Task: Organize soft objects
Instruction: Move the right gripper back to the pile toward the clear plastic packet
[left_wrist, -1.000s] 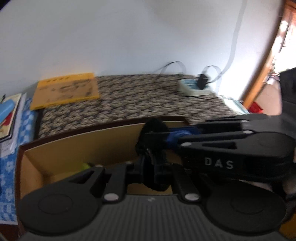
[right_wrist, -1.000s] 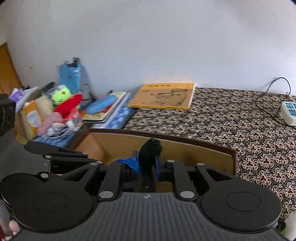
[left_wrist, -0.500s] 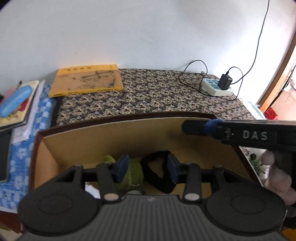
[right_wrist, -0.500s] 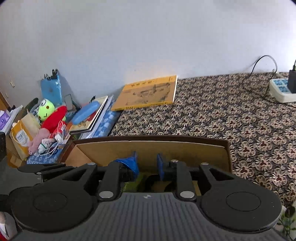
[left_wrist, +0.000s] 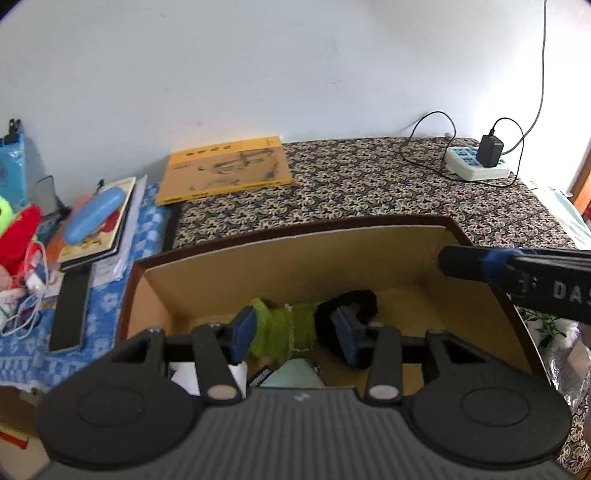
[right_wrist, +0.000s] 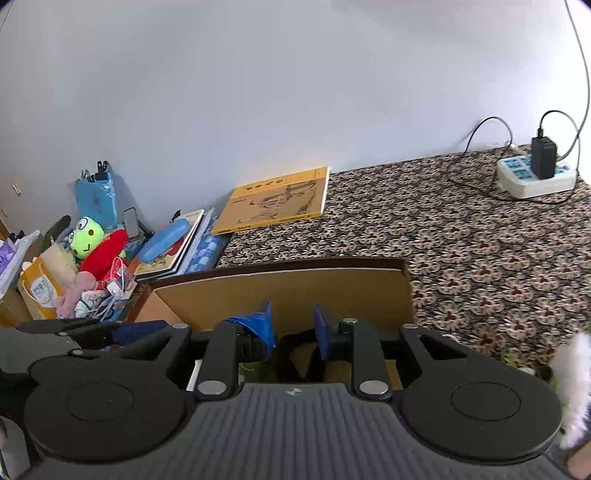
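White wall, patterned table with an open cardboard box at the near edge; inside lie a black scrunchie and a green one, touching. Left tongs stand apart over both, gripping nothing; right tongs are opening, empty, black scrunchie below them in the box. Looks like the drop-off step, just released; next move calls for pulling both tongs clear and finding another soft item, maybe the plush toys at left.
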